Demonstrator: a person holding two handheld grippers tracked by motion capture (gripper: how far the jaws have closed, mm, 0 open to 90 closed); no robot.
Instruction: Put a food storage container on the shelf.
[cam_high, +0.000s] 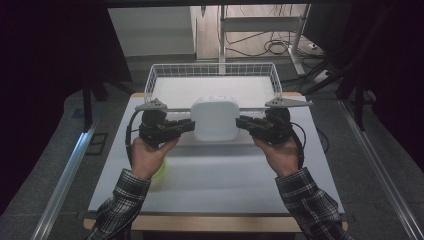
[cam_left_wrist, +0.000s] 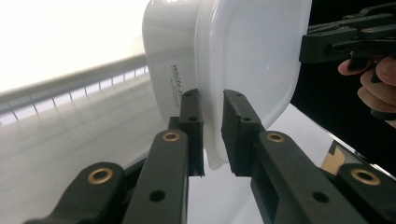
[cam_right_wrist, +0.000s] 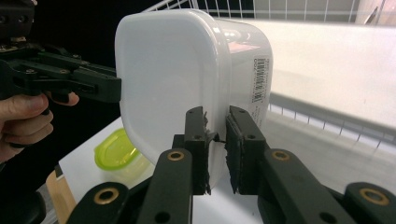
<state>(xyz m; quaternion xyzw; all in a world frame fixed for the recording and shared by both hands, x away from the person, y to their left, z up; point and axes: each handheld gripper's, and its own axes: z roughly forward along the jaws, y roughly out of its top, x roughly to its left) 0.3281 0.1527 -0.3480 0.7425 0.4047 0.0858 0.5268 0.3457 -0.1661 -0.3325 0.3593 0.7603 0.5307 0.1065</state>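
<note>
Two grippers – one white container, one basket

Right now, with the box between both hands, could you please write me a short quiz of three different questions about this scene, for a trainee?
1. True or false: the white lidded container is held by one gripper alone.
2. Multiple choice: which part of the container does the left gripper clamp? A) the rim of the lid, B) the bottom, C) a handle.
3. Short answer: what stands on the table behind the container?

Key
1. False: the left gripper and the right gripper each clamp one side of it.
2. A.
3. A white wire basket. A small container with a green lid also lies on the table, below the left hand.
</note>
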